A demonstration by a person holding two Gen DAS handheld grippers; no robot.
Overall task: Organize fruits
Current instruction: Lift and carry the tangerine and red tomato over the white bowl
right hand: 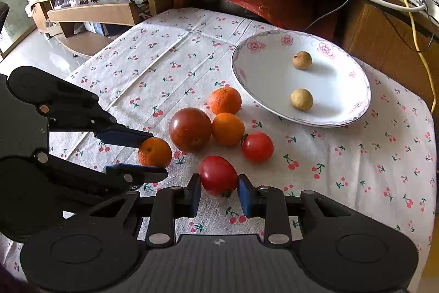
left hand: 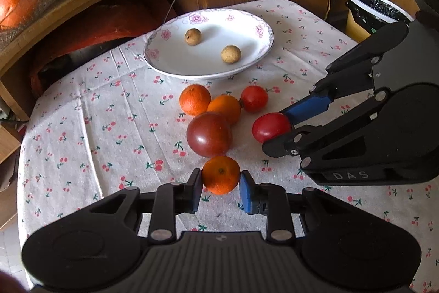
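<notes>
The left claw point(left hand: 221, 183) grips a small, dimpled mandarin point(left hand: 221, 175) between its blue pads, low over the cherry-print cloth point(left hand: 109, 114) covering the bench. The right claw point(right hand: 218, 187) pinches a smooth, glossy red tomato point(right hand: 218, 175) the same way. Just beyond lie a large dark tomato point(left hand: 209, 134), two rough-skinned oranges point(left hand: 195, 99) touching each other, and a small round tomato point(left hand: 254, 98). Farther back, a shallow porcelain plate point(left hand: 175, 62) with a pink floral rim holds two tan, matte longans point(left hand: 193, 36), apart.
</notes>
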